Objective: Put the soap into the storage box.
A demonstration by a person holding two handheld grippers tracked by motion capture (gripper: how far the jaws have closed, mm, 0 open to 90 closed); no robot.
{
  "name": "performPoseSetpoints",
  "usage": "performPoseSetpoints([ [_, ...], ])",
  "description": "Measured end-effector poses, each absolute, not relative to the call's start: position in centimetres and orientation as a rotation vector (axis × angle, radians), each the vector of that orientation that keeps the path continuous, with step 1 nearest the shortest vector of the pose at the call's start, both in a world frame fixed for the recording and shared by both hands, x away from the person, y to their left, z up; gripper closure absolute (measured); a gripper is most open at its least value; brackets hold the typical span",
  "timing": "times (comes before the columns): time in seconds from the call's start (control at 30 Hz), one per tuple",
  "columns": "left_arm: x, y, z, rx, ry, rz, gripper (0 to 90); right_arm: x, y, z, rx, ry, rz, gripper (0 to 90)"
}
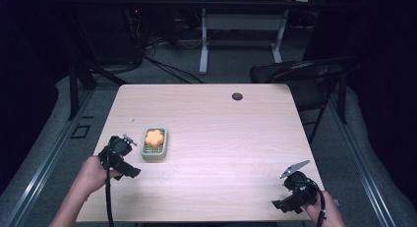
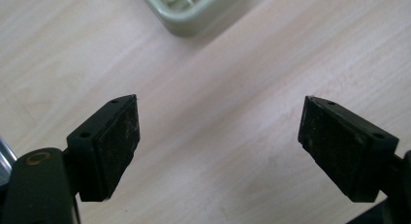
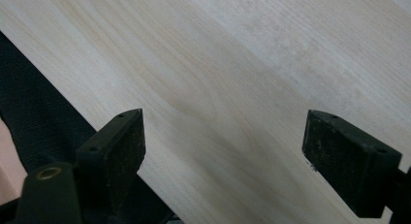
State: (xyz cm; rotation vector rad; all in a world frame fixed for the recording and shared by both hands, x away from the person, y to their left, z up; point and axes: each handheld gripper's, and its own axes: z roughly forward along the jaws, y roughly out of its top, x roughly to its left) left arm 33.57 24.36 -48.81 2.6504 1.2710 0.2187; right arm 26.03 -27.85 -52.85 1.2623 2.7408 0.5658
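A pale green slatted dish [image 1: 147, 152] lies on the left half of the wooden table [image 1: 221, 133], and an orange flower-shaped piece [image 1: 155, 137] rests in it. My left gripper [image 1: 119, 147] sits just left of the dish, held in a hand. In the left gripper view my left gripper [image 2: 220, 103] is open above bare wood, with a corner of the dish [image 2: 194, 13] just beyond the jaws. My right gripper [image 1: 295, 186] is at the front right corner of the table. In its own view my right gripper [image 3: 225, 115] is open over the tabletop by the table's edge, holding nothing.
A black folding chair [image 1: 305, 72] stands off the far right corner of the table. A dark cable grommet [image 1: 237, 96] is set in the tabletop near the far edge. White table legs [image 1: 204, 40] and cables lie on the floor beyond.
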Motion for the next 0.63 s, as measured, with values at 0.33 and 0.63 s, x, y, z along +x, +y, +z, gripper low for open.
performPoseSetpoints([
  [0.33,31.4,24.9,-51.3,2.667,1.298,0.202,15.2,26.0,-27.8,-52.9,1.26,2.739,0.567,15.3],
  [0.63,31.3,25.3,-53.3,2.67,1.324,0.232,14.6,25.9,-28.0,-52.8,1.225,2.711,0.53,15.3],
])
